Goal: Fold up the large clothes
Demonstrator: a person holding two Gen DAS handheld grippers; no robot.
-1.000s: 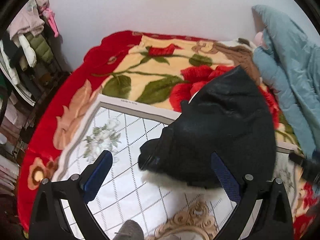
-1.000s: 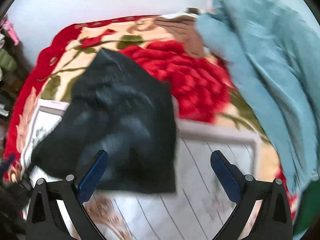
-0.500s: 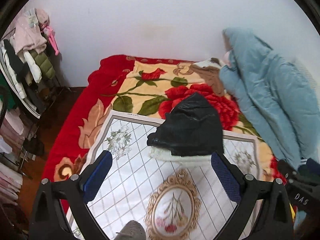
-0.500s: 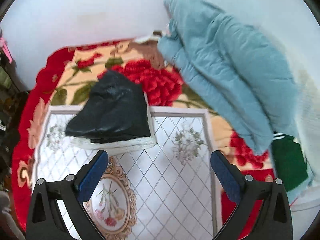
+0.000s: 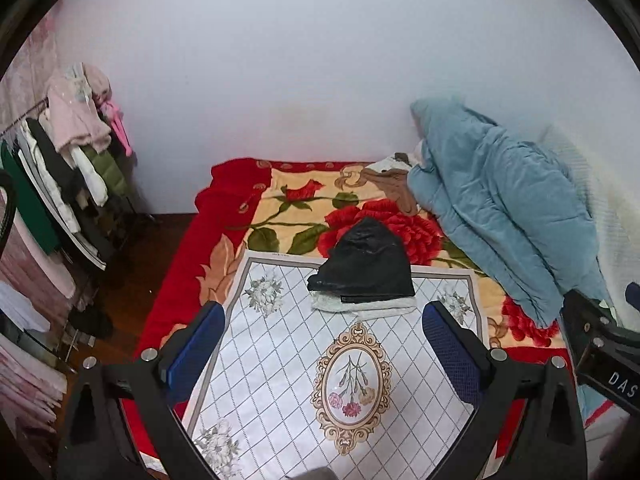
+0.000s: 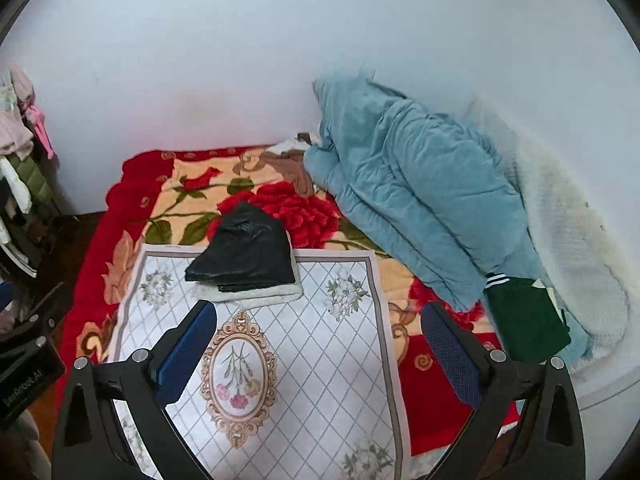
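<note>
Folded black garment [image 5: 366,262] rests on the bed's white mat [image 5: 280,360]; left hand-held gripper [image 5: 320,354] and right hand-held gripper [image 6: 318,354] hover agape, empty. Slick fabric could slump unfolded.

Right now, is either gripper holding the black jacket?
No. The folded black jacket lies alone on the white patterned cloth, and the left gripper and right gripper are both open and clear of it.
</note>
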